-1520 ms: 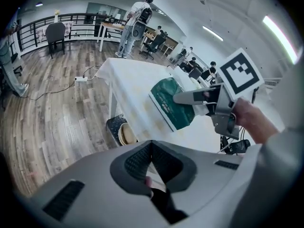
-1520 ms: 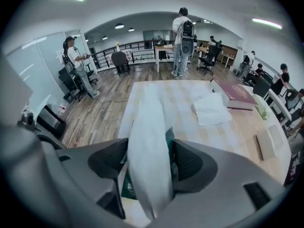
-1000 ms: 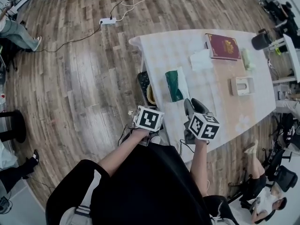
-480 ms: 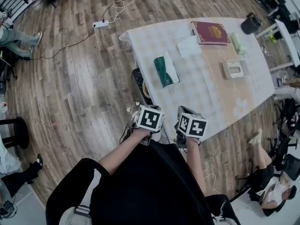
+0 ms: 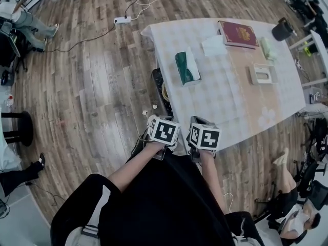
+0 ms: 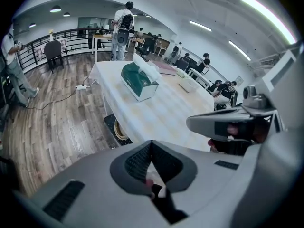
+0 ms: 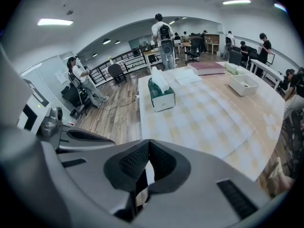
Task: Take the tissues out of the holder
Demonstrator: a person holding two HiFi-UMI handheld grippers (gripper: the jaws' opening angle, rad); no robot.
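Note:
The green tissue holder lies on the table's left part, with white tissue sticking out of its top. It shows in the left gripper view and the right gripper view too, far ahead of both grippers. My left gripper and right gripper are side by side at the table's near edge, close to my body. Both have their jaws shut with nothing between them. In the head view only their marker cubes show, the left cube and the right cube.
On the checked tablecloth lie a loose tissue, a red book, a white open box and a pale green item. A dark basket sits under the table's left edge. A power strip lies on the floor.
My right gripper has drawn back from over the table to the near edge beside the left one, and its jaws have shut. The left gripper has stayed put.

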